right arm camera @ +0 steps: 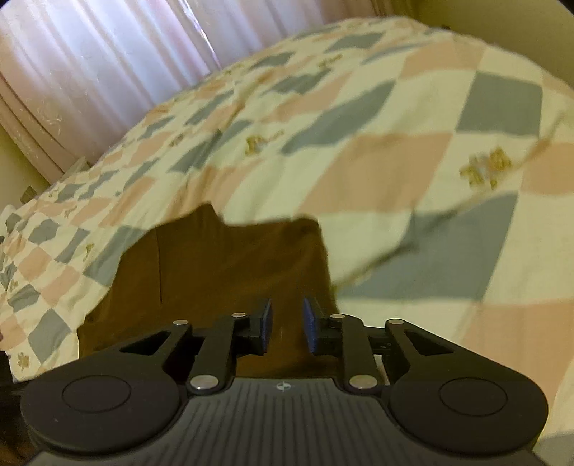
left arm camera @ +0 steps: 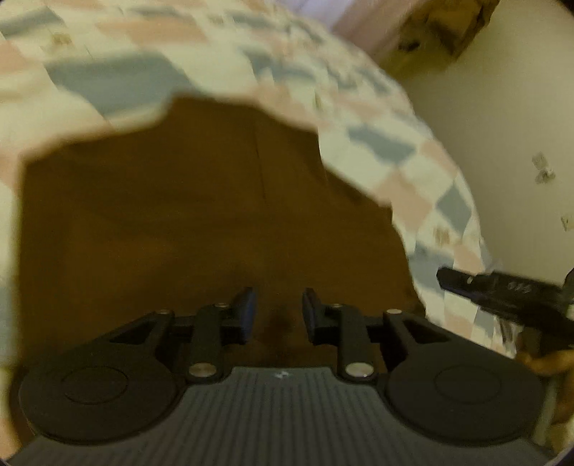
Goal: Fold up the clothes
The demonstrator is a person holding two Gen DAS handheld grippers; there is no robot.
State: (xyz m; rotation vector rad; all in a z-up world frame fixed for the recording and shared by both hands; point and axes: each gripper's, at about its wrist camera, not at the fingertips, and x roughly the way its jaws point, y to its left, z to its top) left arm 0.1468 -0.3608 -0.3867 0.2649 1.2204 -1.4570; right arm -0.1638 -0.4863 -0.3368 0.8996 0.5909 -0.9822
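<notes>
A brown garment lies spread on the checkered bedspread. It also shows in the right wrist view, with a seam running down it. My left gripper is low over the garment's near edge, its jaws a little apart with brown cloth between the blue pads; whether they pinch it is unclear. My right gripper is over the garment's near right part, jaws a narrow gap apart with cloth between them. The right gripper's black finger shows at the right of the left wrist view. Both views are blurred.
The bedspread in cream, pink and grey squares covers the bed. A pale wall and a brown object lie to the right of the bed. White curtains hang beyond the bed's far side.
</notes>
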